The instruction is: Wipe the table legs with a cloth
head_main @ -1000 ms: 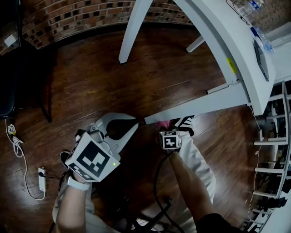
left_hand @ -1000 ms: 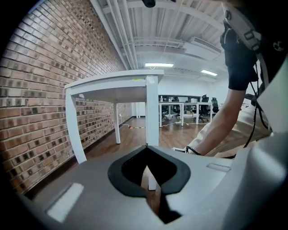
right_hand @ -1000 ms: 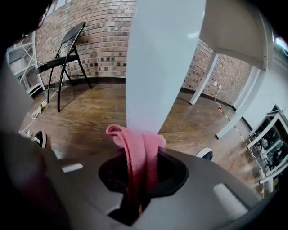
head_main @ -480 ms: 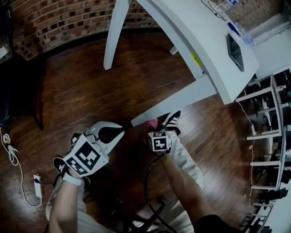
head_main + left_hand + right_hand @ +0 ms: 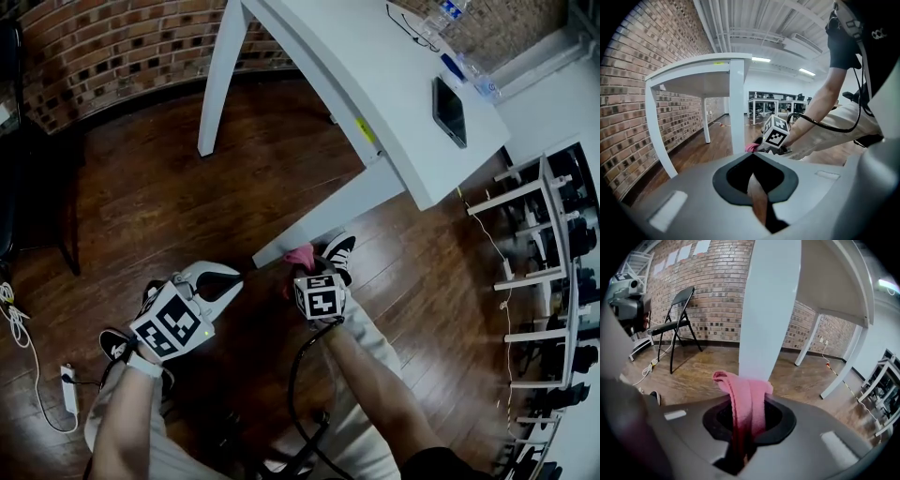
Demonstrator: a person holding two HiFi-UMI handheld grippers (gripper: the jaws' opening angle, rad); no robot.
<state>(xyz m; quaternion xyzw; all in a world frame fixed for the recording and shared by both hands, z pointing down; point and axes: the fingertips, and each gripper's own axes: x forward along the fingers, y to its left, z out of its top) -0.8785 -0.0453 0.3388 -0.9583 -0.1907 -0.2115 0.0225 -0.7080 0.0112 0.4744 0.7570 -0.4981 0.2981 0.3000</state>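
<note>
Right gripper view: tongs (image 5: 749, 414) pinch pink cloth (image 5: 742, 389) against table leg (image 5: 766, 310).

two grippers at work, left gripper (image 5: 225, 284) and right gripper (image 5: 302, 267); one pink cloth (image 5: 745, 399); one white table (image 5: 375, 56), three of its legs (image 5: 737, 108) showing in the left gripper view; one dark phone (image 5: 450, 98) on its top; what look like two plastic bottles (image 5: 450, 11), blurred at the edge; one folding chair (image 5: 677, 319); two shoes (image 5: 336, 251).

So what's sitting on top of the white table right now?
A dark phone lies flat on the white table, with what look like clear bottles near it. The tabletop's far part runs out of frame, unseen.
</note>
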